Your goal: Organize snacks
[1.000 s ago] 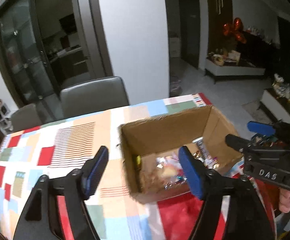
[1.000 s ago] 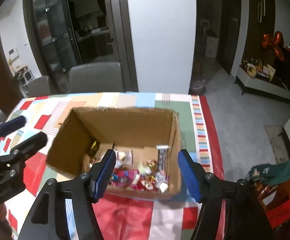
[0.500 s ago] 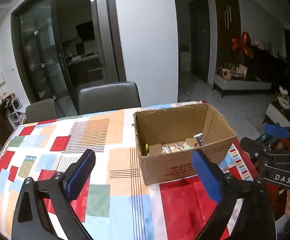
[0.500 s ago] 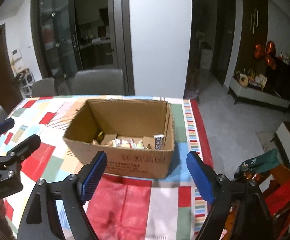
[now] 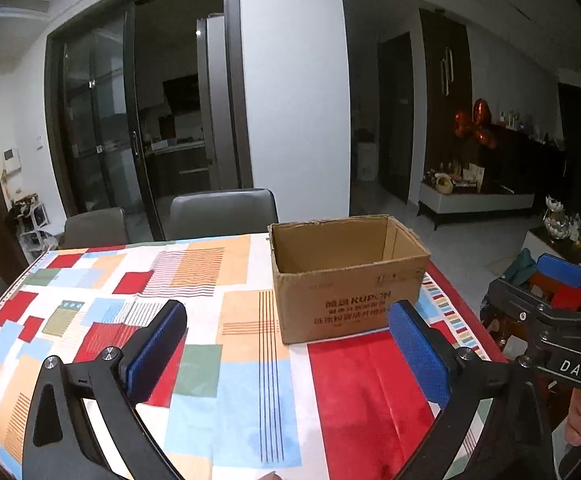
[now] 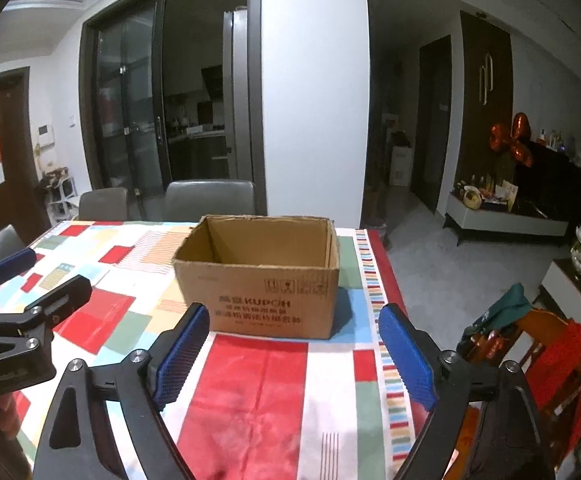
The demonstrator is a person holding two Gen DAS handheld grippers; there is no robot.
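An open brown cardboard box (image 5: 346, 276) stands on the patchwork tablecloth (image 5: 210, 320) near the table's right end; it also shows in the right wrist view (image 6: 258, 280). Its contents are hidden behind its front wall. My left gripper (image 5: 286, 354) is open and empty, low over the cloth in front of the box. My right gripper (image 6: 296, 358) is open and empty, in front of the box too. Each gripper shows at the edge of the other's view, the right one (image 5: 550, 300) and the left one (image 6: 22, 280).
Grey chairs (image 5: 222, 212) stand behind the table. A wooden chair with red and green cloth (image 6: 538, 340) stands right of the table. The table's right edge (image 6: 382, 256) is close to the box. A low sideboard (image 6: 502, 216) lies beyond.
Both grippers have pulled back and dropped from above the box to table height. The snacks inside the box, seen earlier, are now hidden by its wall.
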